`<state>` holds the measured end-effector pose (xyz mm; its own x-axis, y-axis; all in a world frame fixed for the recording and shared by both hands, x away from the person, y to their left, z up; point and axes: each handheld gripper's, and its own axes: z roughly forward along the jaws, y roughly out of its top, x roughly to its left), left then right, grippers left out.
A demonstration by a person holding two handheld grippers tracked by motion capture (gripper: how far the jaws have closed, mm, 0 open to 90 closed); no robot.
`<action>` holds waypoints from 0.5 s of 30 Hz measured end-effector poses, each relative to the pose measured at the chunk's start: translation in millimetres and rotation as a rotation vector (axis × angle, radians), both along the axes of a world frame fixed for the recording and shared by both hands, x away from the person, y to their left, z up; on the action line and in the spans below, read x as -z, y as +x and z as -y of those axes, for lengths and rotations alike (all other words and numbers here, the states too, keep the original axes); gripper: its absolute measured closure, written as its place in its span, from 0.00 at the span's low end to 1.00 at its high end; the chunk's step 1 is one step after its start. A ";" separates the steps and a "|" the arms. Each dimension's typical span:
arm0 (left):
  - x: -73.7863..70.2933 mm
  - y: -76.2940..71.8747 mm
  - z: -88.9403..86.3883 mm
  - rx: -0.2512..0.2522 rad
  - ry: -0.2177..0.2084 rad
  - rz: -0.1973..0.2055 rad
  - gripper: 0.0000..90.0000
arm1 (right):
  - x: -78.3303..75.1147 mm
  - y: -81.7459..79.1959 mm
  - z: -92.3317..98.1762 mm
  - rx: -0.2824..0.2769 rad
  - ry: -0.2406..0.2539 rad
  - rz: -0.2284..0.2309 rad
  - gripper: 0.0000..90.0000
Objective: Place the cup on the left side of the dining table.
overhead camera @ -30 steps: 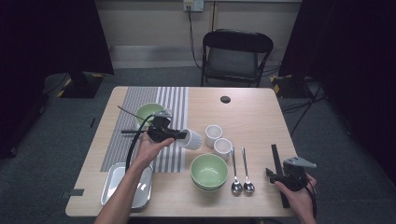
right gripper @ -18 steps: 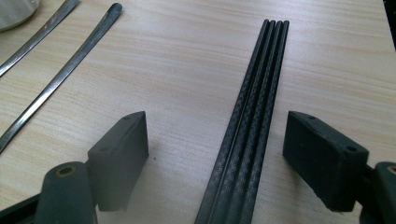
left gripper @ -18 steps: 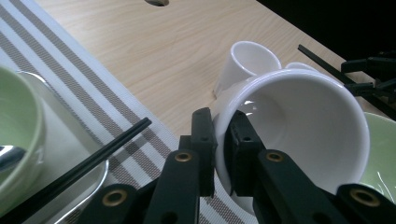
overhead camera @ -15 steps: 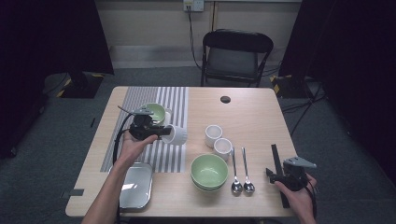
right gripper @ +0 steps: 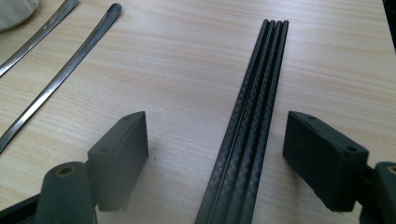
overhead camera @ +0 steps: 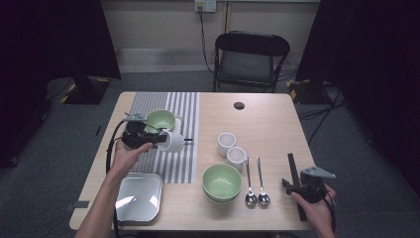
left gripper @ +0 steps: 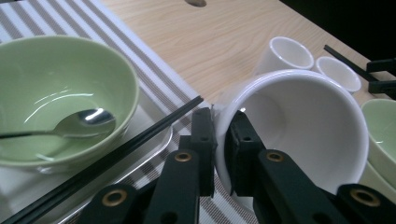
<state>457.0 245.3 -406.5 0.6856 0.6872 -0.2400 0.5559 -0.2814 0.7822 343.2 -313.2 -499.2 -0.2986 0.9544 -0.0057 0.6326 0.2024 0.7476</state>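
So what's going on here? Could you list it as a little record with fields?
Left gripper: jaws shut on the rim of a white cup, held above the striped mat
Right gripper: jaws open, either side of black chopsticks lying on the table
Beside cup: green bowl with a spoon inside

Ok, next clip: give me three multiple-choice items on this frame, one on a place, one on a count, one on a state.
1. Where does the steel tray lie?
A. near left corner of the table
B. beside the chair
C. far right corner

2. How many loose spoons lie right of the green bowl stack?
A. one
B. two
C. four

3. How does the left gripper stand?
A. wide open over the mat
B. shut on the white cup's rim
C. shut on chopsticks

Key: 1 A, the high view shows it by the left forearm; 2 B, two lie side by side; 3 B, the rim sits pinched between its jaws.
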 end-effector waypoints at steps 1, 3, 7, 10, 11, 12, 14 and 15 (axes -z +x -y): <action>1.5 0.0 -1.5 -0.007 0.007 -0.003 0.92 | 0.0 0.0 0.0 0.000 0.000 0.000 0.24; 5.6 0.7 -4.1 -0.012 0.023 -0.012 0.92 | 0.0 0.0 0.0 0.000 0.000 0.000 0.24; 15.8 2.1 -9.8 -0.022 0.017 -0.030 0.92 | 0.0 0.0 0.0 0.000 0.000 0.000 0.24; 21.3 1.8 -10.9 -0.026 0.024 -0.041 0.92 | 0.0 0.0 0.0 0.000 0.000 0.000 0.24; 24.7 1.7 -11.7 -0.028 0.025 -0.051 0.92 | 0.0 0.0 0.0 0.000 0.000 0.000 0.24; 28.1 2.2 -13.1 -0.031 0.033 -0.057 0.92 | 0.0 0.0 0.0 0.000 0.000 0.000 0.24; 33.1 2.8 -14.4 -0.038 0.038 -0.068 0.92 | 0.0 0.0 0.0 0.000 0.000 0.000 0.24; 34.9 3.3 -15.6 -0.043 0.049 -0.074 0.92 | 0.0 0.0 0.0 0.000 0.000 0.000 0.24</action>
